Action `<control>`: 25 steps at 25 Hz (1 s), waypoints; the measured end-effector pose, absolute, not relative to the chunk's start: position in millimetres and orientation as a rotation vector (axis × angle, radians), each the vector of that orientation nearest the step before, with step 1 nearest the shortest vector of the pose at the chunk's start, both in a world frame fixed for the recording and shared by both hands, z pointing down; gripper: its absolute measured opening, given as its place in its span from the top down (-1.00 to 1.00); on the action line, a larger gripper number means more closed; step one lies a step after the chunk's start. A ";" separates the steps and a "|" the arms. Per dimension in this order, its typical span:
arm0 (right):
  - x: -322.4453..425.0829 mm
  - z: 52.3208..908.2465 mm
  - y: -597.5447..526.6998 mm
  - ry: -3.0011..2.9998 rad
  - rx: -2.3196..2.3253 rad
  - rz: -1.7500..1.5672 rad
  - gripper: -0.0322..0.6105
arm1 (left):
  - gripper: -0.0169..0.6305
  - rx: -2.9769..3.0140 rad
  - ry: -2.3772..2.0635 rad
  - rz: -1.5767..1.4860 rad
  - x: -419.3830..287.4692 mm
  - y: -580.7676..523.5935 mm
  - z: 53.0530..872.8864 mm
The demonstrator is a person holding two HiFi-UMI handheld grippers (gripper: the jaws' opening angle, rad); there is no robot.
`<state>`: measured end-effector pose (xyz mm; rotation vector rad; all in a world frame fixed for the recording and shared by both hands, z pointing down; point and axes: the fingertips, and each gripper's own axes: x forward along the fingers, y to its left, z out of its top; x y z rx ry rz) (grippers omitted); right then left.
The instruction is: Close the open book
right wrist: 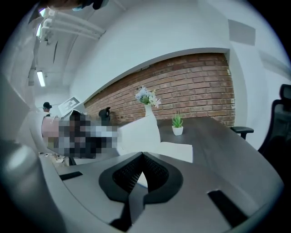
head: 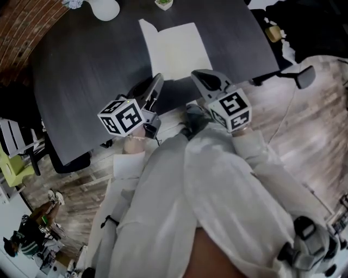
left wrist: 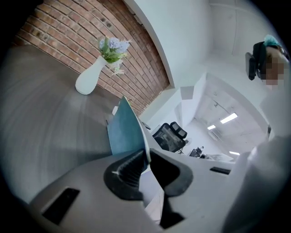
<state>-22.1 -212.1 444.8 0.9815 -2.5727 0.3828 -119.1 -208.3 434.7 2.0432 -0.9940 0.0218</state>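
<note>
The book [head: 176, 49] lies open on the dark grey table [head: 81, 70], white pages up. My left gripper [head: 157, 81] is at its near left corner. In the left gripper view the book's teal cover [left wrist: 125, 132] stands on edge, and my left gripper [left wrist: 148, 154] is shut on its near edge. My right gripper [head: 200, 76] hovers at the book's near right corner. In the right gripper view its jaws [right wrist: 142, 157] are shut with nothing between them. Beyond them one leaf [right wrist: 138, 132] is raised and the other page [right wrist: 177, 150] lies flat.
A white vase with flowers [head: 105, 8] [left wrist: 88, 77] and a small potted plant [head: 163, 4] [right wrist: 177, 125] stand at the table's far edge by a brick wall. An office chair [left wrist: 170, 136] is beyond the table. A person's white-clad legs [head: 217, 195] are below the near table edge.
</note>
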 end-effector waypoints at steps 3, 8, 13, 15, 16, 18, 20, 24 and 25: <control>-11.9 439.5 -222.4 -2.585 1.019 0.406 0.88 | 0.82 2.043 -0.951 0.006 -101.4 -213.1 433.6; 10.8 428.7 -235.3 -2.623 1.086 0.428 0.88 | 0.82 2.054 -0.897 0.029 -77.6 -220.6 434.0; 29.3 430.2 -240.8 -2.625 1.094 0.435 0.88 | 0.82 2.059 -0.855 0.058 -59.1 -226.1 438.7; 36.1 433.9 -242.7 -2.617 1.093 0.447 0.88 | 0.82 2.065 -0.842 0.077 -51.3 -228.4 442.0; 39.3 435.6 -243.4 -2.612 1.093 0.455 0.88 | 0.82 2.066 -0.837 0.087 -47.7 -229.4 443.7; 45.4 437.9 -245.1 -2.604 1.094 0.472 0.88 | 0.82 2.068 -0.831 0.106 -41.0 -231.5 446.6; 51.8 440.6 -247.6 -2.594 1.099 0.494 0.88 | 0.82 2.064 -0.827 0.116 -34.6 -233.6 449.4; 62.8 448.3 -252.4 -2.584 1.101 0.550 0.88 | 0.82 2.047 -0.831 0.120 -23.9 -235.2 456.8; 64.8 449.6 -253.5 -2.583 1.096 0.554 0.88 | 0.82 2.045 -0.832 0.126 -21.5 -235.3 458.5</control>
